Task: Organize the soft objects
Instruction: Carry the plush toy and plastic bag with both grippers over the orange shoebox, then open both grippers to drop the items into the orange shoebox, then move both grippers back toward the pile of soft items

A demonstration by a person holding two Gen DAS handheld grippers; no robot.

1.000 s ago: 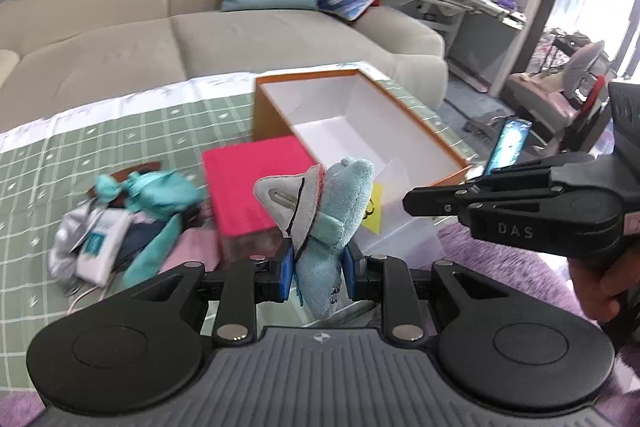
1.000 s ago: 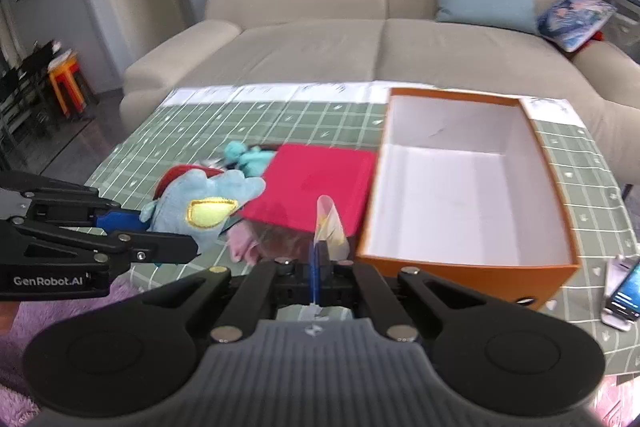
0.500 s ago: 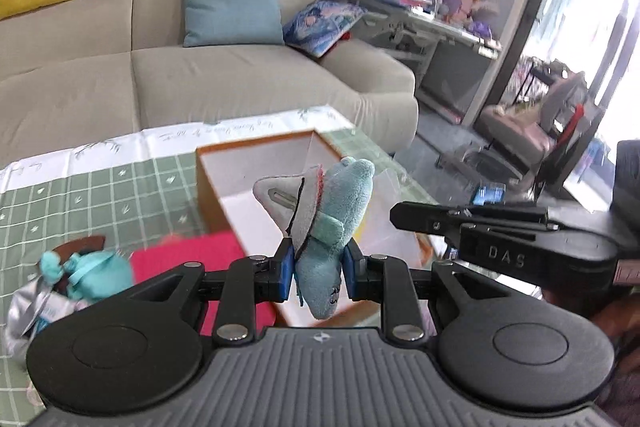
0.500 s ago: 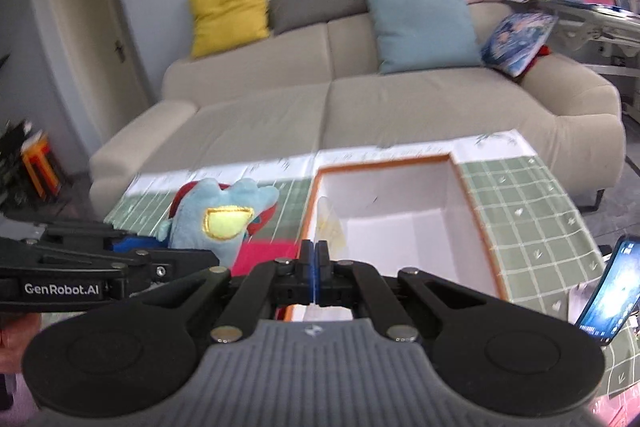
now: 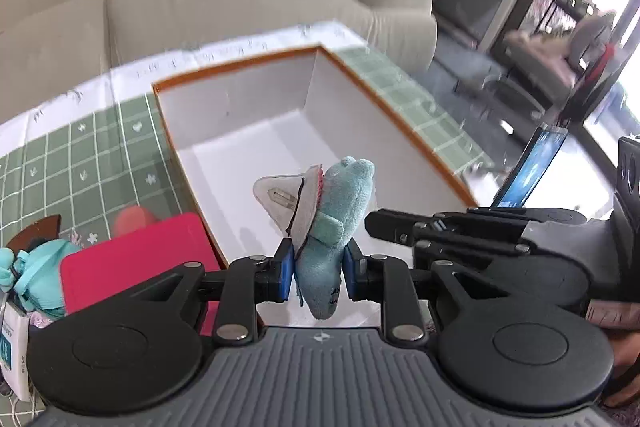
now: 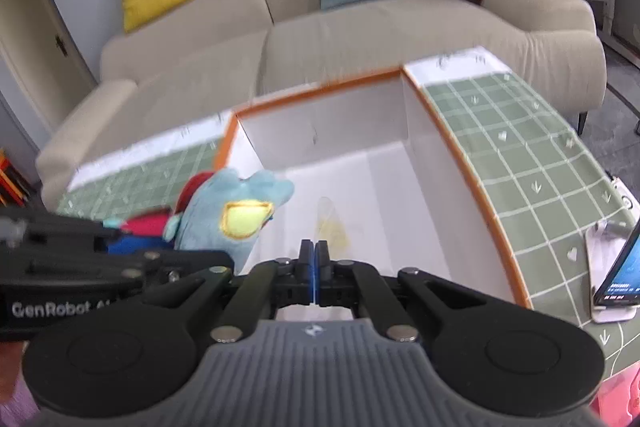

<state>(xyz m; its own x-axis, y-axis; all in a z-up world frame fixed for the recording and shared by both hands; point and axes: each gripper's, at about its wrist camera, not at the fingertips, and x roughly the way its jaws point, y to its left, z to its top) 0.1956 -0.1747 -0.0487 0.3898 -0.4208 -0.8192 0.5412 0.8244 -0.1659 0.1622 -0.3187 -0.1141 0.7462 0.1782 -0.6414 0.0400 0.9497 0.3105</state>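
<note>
Over the open box (image 5: 360,131) hangs the left gripper (image 5: 316,273), its blue pads pressed into both sides of a pale blue plush (image 5: 332,223) that sticks up between the fingers, a grey flap on its left side. From the right wrist view the same plush (image 6: 228,215) shows a yellow patch and sits by the box's (image 6: 452,163) left wall. The right gripper (image 6: 315,267) has its jaws pressed together on a thin clear plastic piece (image 6: 330,223) (too faint to name) that stands up above the white box floor. Beside the box on the green checked cloth (image 5: 92,151) lie a pink block (image 5: 136,263) and a teal fabric bundle (image 5: 36,267). A phone (image 6: 618,275) leans on a stand at the table's right edge, and a beige sofa (image 6: 360,39) lies beyond.
</note>
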